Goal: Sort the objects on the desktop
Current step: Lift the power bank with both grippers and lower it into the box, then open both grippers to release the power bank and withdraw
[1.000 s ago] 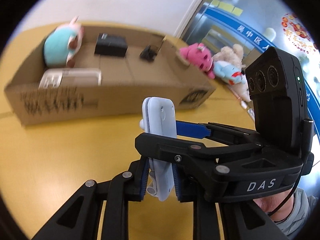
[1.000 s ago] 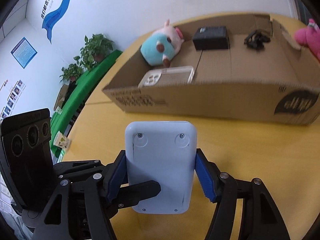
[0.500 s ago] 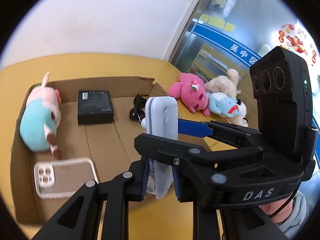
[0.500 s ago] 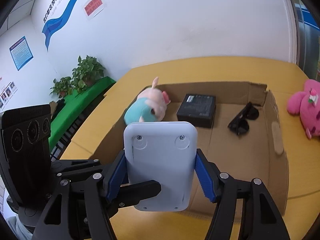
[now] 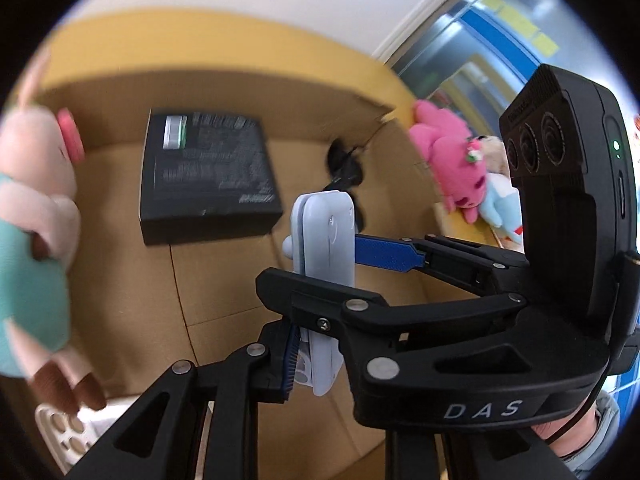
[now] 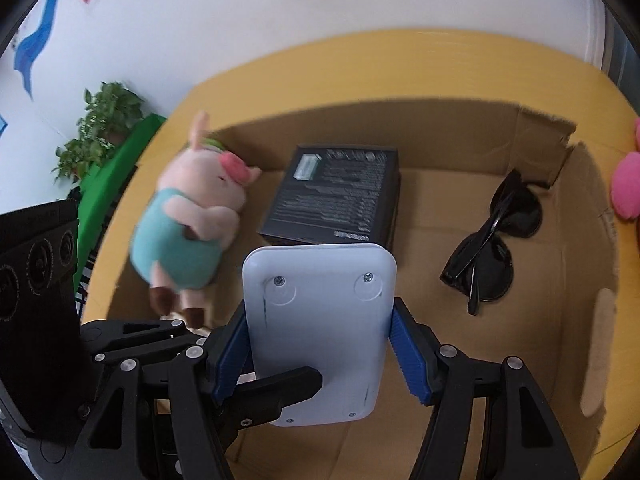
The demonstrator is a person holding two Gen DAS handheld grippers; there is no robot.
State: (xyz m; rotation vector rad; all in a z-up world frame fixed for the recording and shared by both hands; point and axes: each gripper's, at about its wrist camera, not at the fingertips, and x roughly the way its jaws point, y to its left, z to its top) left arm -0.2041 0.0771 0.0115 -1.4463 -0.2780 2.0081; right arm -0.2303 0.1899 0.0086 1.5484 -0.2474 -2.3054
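Both tongs pinch the white device (image 6: 318, 332) above the box (image 6: 576, 280): left tongs (image 5: 316, 344) across its thickness, right tongs (image 6: 318, 356) across its width. Lower it onto bare cardboard at 6 o'clock of the black case (image 6: 336, 196), then spread together.

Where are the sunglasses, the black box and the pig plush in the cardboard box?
sunglasses (image 6: 498, 250): right wrist view, on the lenses.
black box (image 6: 336, 196): right wrist view, on its printed top.
pig plush (image 6: 180, 240): right wrist view, on its teal body.

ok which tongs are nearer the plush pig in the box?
Left. The left tongs clamp the white device on the side of the plush pig, by its feet; the right tongs grip it farther over, toward the sunglasses.
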